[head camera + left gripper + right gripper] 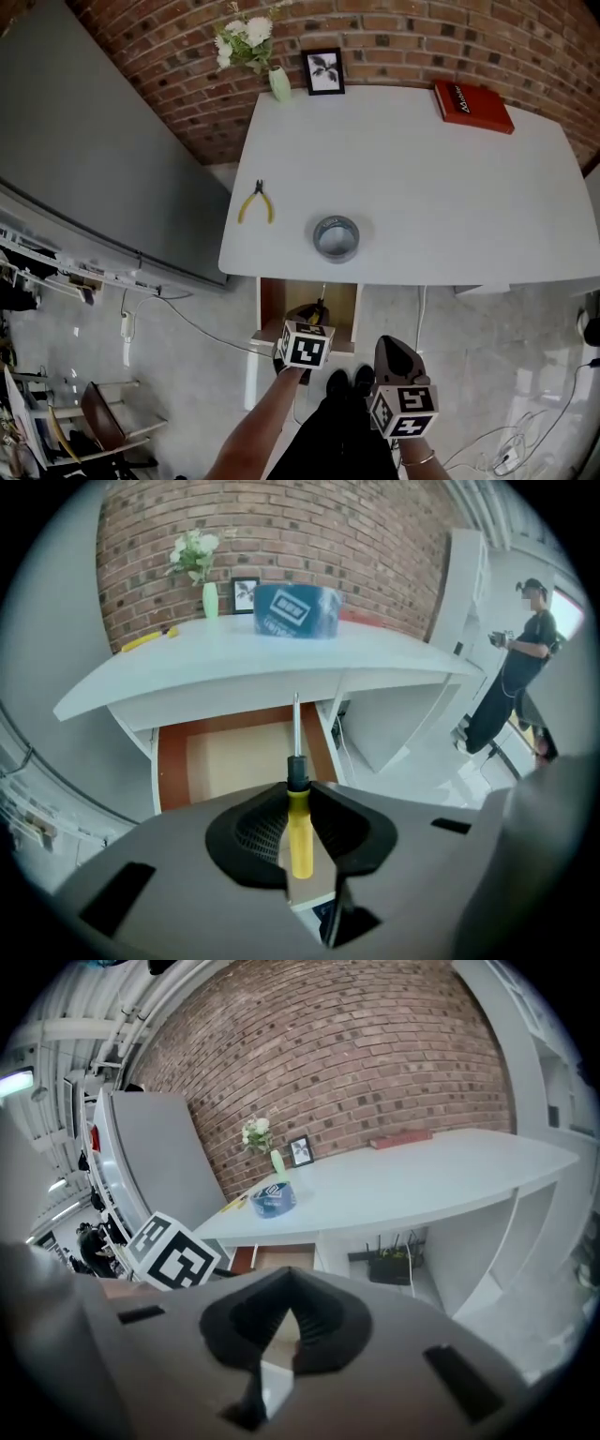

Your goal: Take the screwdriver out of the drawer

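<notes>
Gripping screwdriver (299, 827), left fingers (248, 832); drawer (225, 757) partly hidden behind them; right fingers (323, 1321) closed, empty.

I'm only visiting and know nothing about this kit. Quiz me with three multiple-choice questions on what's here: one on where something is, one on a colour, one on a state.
1. Where are the pliers?
A on the floor
B on the desk
C on the book

2. What colour is the handle of the screwdriver in the left gripper?
A yellow
B red
C green

3. The drawer is:
A shut
B open
C lifted onto the desk

Answers:
1 B, they lie near the desk's left edge.
2 A, the yellow handle shows clamped between the jaws.
3 B, its inside shows below the desk.
</notes>
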Demonstrator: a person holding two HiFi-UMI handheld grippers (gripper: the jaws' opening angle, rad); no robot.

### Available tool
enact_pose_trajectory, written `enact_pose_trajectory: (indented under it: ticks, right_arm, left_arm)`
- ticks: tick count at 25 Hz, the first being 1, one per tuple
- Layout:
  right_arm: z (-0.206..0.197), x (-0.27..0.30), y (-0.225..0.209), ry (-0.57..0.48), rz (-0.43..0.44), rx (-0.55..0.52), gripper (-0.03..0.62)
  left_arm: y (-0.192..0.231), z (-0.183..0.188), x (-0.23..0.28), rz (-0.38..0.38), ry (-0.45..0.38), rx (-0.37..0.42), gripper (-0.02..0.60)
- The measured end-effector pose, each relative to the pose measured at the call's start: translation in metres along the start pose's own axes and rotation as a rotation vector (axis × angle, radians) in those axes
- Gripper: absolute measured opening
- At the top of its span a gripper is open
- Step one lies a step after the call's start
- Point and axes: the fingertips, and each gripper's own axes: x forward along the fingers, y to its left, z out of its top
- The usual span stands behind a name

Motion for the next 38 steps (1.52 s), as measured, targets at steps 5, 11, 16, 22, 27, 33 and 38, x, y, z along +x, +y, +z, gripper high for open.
enact_pose_trajectory:
  ticks: [5, 11, 16, 22, 27, 33, 38]
  right_arm:
    - [0.014, -0.013, 0.004, -0.007, 0.006, -0.018, 0.002]
    - [0.033, -0.023, 0.009, -0.02, 0.017, -0.054, 0.002]
    - [0.046, -0.032, 0.012, -0.031, 0.019, -0.085, 0.002]
    - [0.067, -0.044, 0.017, -0.071, 0.01, -0.12, 0.002]
    - [0.075, -0.059, 0.02, -0.086, 0.007, -0.145, 0.002]
    - [0.089, -0.077, 0.019, -0.125, -0.007, -0.174, 0.002]
    - [0.101, -0.088, 0.022, -0.153, -0.013, -0.194, 0.002]
  left_arm:
    - [-0.011, 0.004, -0.033, -0.006, -0.031, 0.005, 0.066]
    - [-0.02, 0.024, -0.075, -0.03, -0.103, -0.006, 0.066]
    - [-0.03, 0.044, -0.111, -0.029, -0.176, 0.011, 0.066]
    - [-0.036, 0.069, -0.154, -0.035, -0.26, 0.034, 0.066]
    - [-0.037, 0.081, -0.183, -0.032, -0.328, 0.047, 0.066]
    - [-0.036, 0.086, -0.21, -0.038, -0.381, 0.036, 0.066]
    - [-0.035, 0.087, -0.229, -0.043, -0.413, 0.015, 0.066]
